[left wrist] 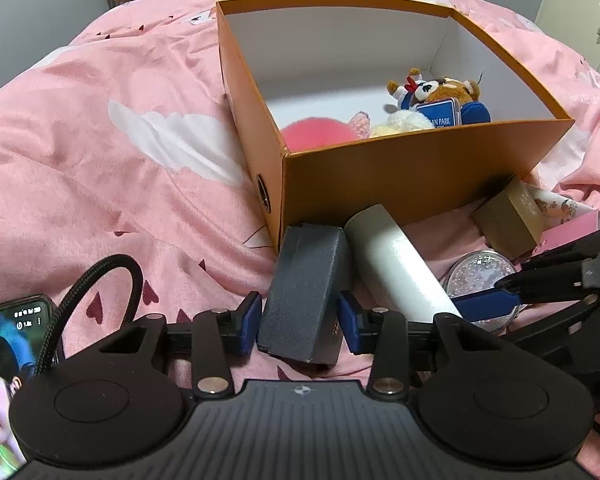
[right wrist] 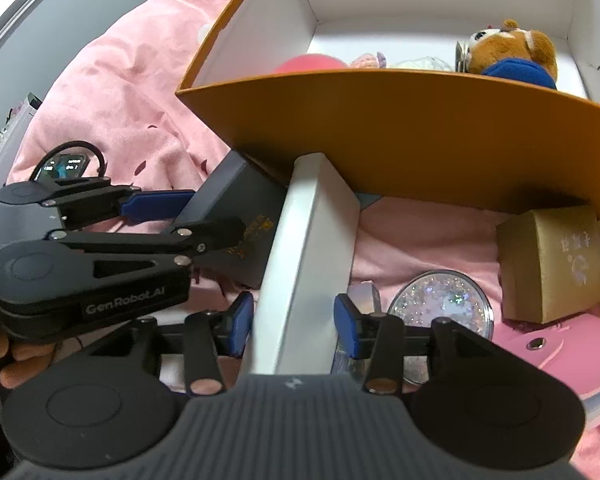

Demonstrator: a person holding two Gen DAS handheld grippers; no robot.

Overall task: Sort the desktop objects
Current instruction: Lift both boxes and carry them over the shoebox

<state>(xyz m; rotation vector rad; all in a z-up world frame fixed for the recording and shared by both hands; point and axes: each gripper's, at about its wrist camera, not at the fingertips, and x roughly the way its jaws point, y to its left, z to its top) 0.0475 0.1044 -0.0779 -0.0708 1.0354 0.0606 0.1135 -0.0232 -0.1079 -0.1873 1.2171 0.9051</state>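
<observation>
A dark grey rectangular case (left wrist: 302,294) lies on the pink bedspread (left wrist: 100,152) against the near corner of the orange cardboard box (left wrist: 420,164), its long axis running toward the camera in the left wrist view. The left gripper (left wrist: 299,326) straddles the near end of this case, jaws about half open; one blue pad (left wrist: 251,314) sits just beside the case on its left and the other just beside it on its right, and whether either presses on the case cannot be told. Touching the case on its right is a long white box (right wrist: 300,264), its far end tucked under the orange box's near wall. The right gripper (right wrist: 296,326) straddles the white box, jaws likewise about half open, with a narrow gap visible beside each pad, so no firm grip is shown. To the right of the white box lie a round glitter-filled disc (right wrist: 444,304), a small gold box (right wrist: 552,264) and a pink flat item (right wrist: 556,348), the disc near the gold box. Inside the orange box rest a brown plush animal (left wrist: 444,92) with a blue tag, a cream plush beside it and a pink-red ball (left wrist: 314,132). A phone (left wrist: 8,364) with a lit screen is mounted beside the left gripper, a black cable (left wrist: 96,280) looping above it. Fingers (right wrist: 16,364) of a hand grip the left gripper's body.
</observation>
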